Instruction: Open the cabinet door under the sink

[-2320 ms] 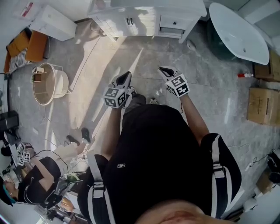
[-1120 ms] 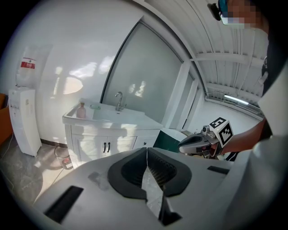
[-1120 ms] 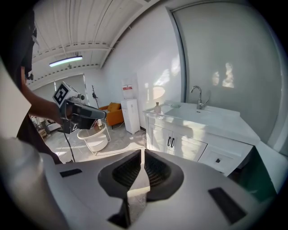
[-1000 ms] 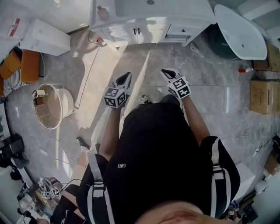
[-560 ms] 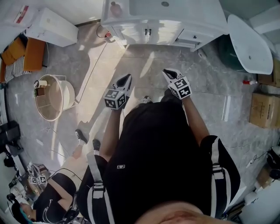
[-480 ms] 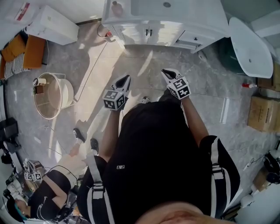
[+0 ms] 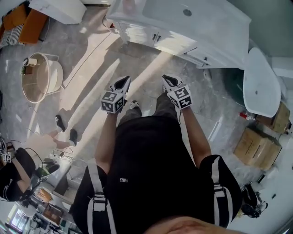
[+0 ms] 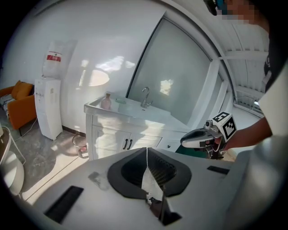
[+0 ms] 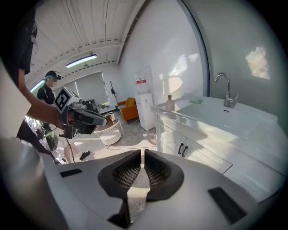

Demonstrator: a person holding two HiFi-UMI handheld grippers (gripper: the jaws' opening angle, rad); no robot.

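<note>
The left gripper (image 7: 122,82) and right gripper (image 7: 168,81) are held pressed together, empty, and pointed at the 2 closed cabinet doors (image 7: 158,39), well short of them.

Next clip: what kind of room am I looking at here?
Probably a bathroom mock-up in a studio: a white vanity with sink and faucet, a freestanding bathtub, yet cardboard boxes on the floor.

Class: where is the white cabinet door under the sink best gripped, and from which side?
Likely its dark vertical bar handle, approached from the front, jaws closing sideways across it: the slim upright bar sits at the centre-seam edge of the white cabinet door.
</note>
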